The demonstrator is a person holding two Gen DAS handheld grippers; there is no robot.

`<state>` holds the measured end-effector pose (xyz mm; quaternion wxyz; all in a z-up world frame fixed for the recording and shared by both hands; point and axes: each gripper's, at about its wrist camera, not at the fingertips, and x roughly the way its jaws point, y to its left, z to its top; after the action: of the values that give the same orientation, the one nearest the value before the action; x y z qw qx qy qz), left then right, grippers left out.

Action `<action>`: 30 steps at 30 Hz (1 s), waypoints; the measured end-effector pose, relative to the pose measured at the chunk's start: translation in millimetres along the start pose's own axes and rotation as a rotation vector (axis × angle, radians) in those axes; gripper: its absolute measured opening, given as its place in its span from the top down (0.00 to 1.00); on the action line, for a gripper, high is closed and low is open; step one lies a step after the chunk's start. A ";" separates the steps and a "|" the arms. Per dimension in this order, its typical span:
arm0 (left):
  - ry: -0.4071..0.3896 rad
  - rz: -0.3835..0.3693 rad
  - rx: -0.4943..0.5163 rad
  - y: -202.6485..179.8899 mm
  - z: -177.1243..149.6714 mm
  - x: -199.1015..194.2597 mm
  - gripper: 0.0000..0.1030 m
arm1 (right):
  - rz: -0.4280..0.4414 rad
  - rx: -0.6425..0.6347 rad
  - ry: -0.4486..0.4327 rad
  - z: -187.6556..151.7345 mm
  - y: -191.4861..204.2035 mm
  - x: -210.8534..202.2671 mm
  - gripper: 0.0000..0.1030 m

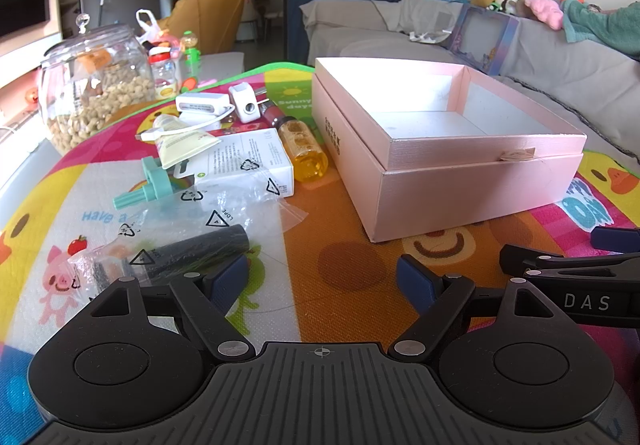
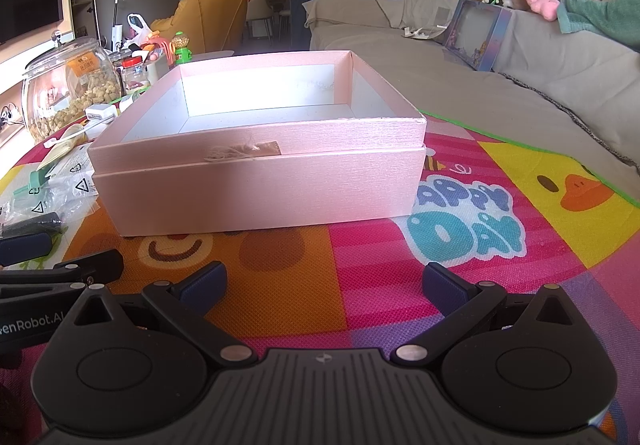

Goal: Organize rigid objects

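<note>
Nothing organised yet, by the look of it — pink box standing open and bare inside, sitting in its upturned lid on the play mat, with every loose item outside it, to its left. Whole job apparently left to do.

Largest of the clutter: glass jar of nuts at the mat's far left edge. Then a white carton lying flat, a cream tube partly across it. Amber bottle on its side just beside the box wall, perhaps touching. Dark cylinder inside a clear plastic bag, nearest the left gripper. Teal plastic piece near the carton; white charger and small white adapter farther back.

Left gripper spread wide, gripping nothing, low over the mat and aimed between bag and box. Right gripper equally wide and unloaded, facing the box front, well short of it. Each visible at the edge of the other's view, side by side.

Surface: soft cartoon mat — ducks, a pig, bright panels — slightly textured, likely forgiving under hard items. Room: lived-in lounge, grey sofa with plush toys behind, yellow armchair, dark screen at far left, strong light washing out the box interior.
</note>
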<state>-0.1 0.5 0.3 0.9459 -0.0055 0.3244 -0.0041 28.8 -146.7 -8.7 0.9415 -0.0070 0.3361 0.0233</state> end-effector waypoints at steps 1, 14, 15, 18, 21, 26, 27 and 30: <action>0.000 0.000 0.000 0.0 0.0 0.0 0.16 | 0.000 0.000 0.000 0.0 0.3 0.0 0.00; 0.000 0.002 0.003 -0.1 0.0 0.0 0.16 | 0.000 0.000 0.000 -0.3 0.0 -0.3 0.00; 0.000 0.004 0.004 -0.3 0.0 -0.1 0.16 | 0.000 0.000 0.000 -0.3 -0.1 -0.3 0.00; 0.000 0.003 0.004 -1.4 -2.5 2.7 0.16 | 0.000 0.000 0.000 -0.4 -0.1 -0.3 0.00; 0.000 0.004 0.005 -1.4 -2.6 3.0 0.16 | 0.001 0.001 0.000 -0.5 0.2 -0.2 0.00; 0.000 0.004 0.005 -1.5 -2.6 3.3 0.16 | 0.000 0.001 0.000 -0.6 0.7 0.0 0.00; 0.000 0.004 0.005 -1.7 -2.9 3.6 0.16 | 0.001 0.001 0.000 -0.6 0.6 0.0 0.00; 0.000 0.004 0.005 -1.6 -3.0 3.8 0.16 | 0.000 0.001 0.000 -0.1 2.2 -0.8 0.00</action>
<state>1.1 -1.1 -4.4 0.9458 -0.0027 0.3246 -0.0030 28.1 -144.5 -8.3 0.9415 -0.0066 0.3362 0.0233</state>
